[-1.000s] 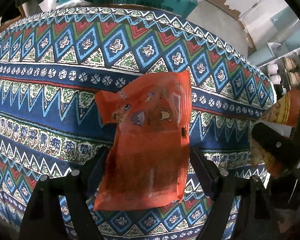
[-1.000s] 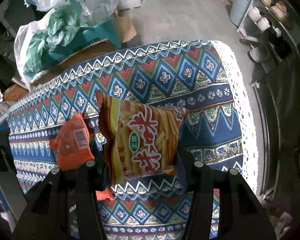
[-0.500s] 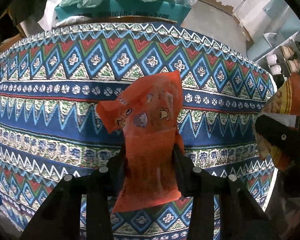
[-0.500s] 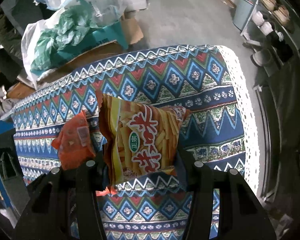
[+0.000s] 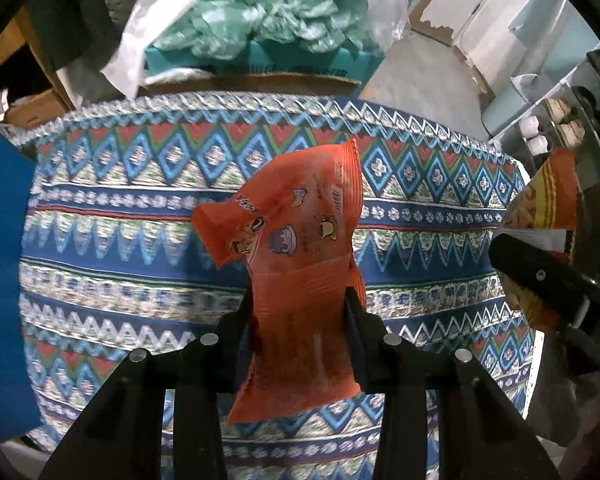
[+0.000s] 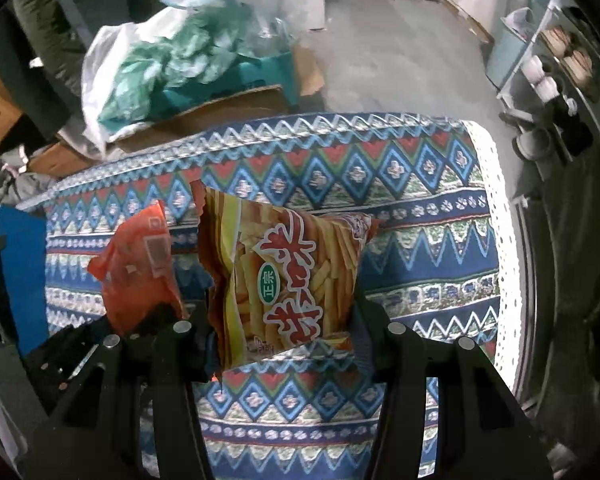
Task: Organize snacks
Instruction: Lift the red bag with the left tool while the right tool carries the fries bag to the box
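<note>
A: Where do we stand over the table (image 5: 112, 240)?

B: Both packets hang above its patterned cloth. Our right gripper (image 6: 282, 320) pinches the fries bag (image 6: 288, 280) at frame centre, long axis running up from the fingers.

A: And the left gripper (image 5: 300, 312)?

B: Its fingers squeeze the orange packet (image 5: 296, 248), upright too, lower end crumpled between them. The bags hang near each other, side by side.

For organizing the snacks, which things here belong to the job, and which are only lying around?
Belong to the job:
- orange snack packet, gripped by the left gripper
- fries snack bag, gripped by the right gripper

Only lying around:
- patterned tablecloth, under both snacks
- green plastic bags
- cardboard box
- shelf with cups
</note>
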The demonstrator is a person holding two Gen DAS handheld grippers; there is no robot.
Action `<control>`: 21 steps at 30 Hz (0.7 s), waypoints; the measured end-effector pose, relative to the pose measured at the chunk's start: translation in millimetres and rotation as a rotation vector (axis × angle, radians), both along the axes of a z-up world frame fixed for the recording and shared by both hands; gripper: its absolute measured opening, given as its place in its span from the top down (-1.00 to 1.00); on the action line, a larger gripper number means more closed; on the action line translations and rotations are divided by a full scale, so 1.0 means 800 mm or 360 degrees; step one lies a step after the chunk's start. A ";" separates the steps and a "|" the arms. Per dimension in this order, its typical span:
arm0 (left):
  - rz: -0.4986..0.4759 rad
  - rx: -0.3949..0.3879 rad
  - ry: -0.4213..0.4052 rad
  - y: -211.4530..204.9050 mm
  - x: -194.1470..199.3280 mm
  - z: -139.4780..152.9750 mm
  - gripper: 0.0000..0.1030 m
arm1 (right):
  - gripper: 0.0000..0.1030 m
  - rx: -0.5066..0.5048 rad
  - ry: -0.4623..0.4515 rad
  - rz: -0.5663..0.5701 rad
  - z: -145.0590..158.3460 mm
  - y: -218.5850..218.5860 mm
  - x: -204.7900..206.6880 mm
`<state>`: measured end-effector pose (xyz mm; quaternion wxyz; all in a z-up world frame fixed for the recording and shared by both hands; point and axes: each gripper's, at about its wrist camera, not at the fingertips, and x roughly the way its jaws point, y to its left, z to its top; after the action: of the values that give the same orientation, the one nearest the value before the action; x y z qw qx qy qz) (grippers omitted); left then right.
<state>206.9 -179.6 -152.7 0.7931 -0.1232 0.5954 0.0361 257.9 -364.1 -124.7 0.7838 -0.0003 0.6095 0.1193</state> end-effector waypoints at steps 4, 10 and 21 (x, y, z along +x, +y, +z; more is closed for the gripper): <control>-0.0002 0.0021 -0.0034 0.014 -0.011 0.016 0.22 | 0.02 0.0025 -0.0032 0.0037 0.019 0.019 -0.012; 0.0000 0.0053 -0.0081 0.053 -0.037 0.051 0.22 | 0.02 0.0069 -0.0084 0.0113 0.050 0.050 -0.034; 0.0040 0.0103 -0.0174 0.137 -0.091 0.114 0.22 | 0.02 0.0133 -0.0185 0.0370 0.102 0.135 -0.081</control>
<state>133.9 -70.0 -61.8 0.8276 -0.1068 0.5480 0.0585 193.0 -256.1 -43.0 0.7981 -0.0453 0.5533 0.2344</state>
